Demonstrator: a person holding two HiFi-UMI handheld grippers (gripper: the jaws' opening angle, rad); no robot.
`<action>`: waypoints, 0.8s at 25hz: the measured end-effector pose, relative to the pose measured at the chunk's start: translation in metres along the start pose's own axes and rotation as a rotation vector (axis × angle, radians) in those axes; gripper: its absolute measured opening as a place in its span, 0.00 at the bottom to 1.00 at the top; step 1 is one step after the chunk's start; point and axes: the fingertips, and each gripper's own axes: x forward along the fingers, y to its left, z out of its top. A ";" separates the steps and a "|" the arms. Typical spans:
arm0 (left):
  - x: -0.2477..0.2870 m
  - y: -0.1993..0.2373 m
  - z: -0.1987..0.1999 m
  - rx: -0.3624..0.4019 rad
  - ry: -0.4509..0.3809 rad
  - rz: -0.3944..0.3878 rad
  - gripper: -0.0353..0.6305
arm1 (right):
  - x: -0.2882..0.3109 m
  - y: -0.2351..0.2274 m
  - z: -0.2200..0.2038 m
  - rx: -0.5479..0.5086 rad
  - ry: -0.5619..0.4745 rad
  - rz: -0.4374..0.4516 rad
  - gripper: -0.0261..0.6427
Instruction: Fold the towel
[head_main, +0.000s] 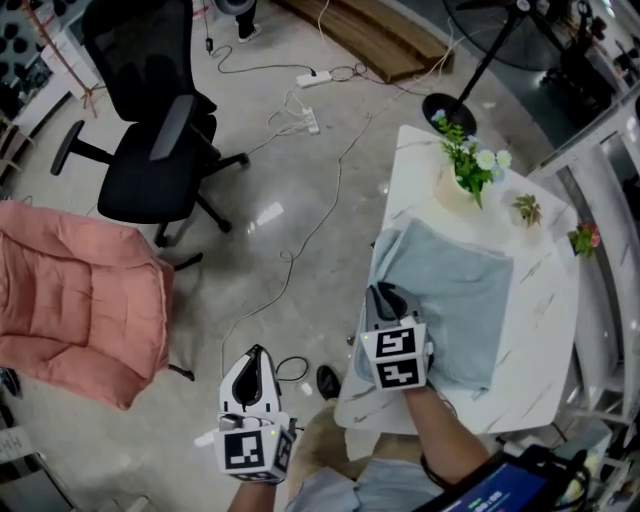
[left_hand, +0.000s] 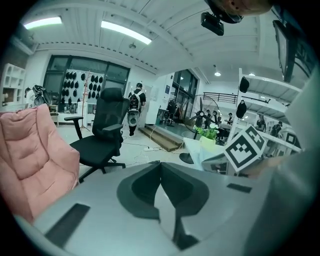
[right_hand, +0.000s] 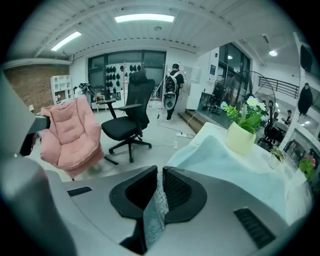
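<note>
At the table edge, the right gripper pinches the towel hem, likely to draw it over, while the left gripper waits closed and empty

Cool, even white light fills the room. It comes from long ceiling strips high above and ahead of the left gripper. In the head view a glare patch lies on the glossy floor, well apart from the right gripper. The white worktop just beyond that gripper is bright, close to washed out. Shadows are soft and faint. Both gripper views bulge like a fisheye, with black corners and lines that bend toward the edges. Nearest the lens each gripper's body goes soft, and the towel between the right gripper's jaws is slightly blurred.
</note>
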 end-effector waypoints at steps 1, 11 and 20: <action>0.000 0.002 -0.003 -0.003 0.010 0.001 0.06 | 0.004 0.004 -0.003 -0.019 0.014 0.012 0.12; 0.007 -0.019 0.013 0.005 -0.044 -0.060 0.06 | -0.053 0.045 0.060 -0.012 -0.142 0.292 0.38; 0.020 -0.063 0.026 0.050 -0.052 -0.129 0.06 | -0.086 -0.055 0.023 0.004 -0.127 0.243 0.36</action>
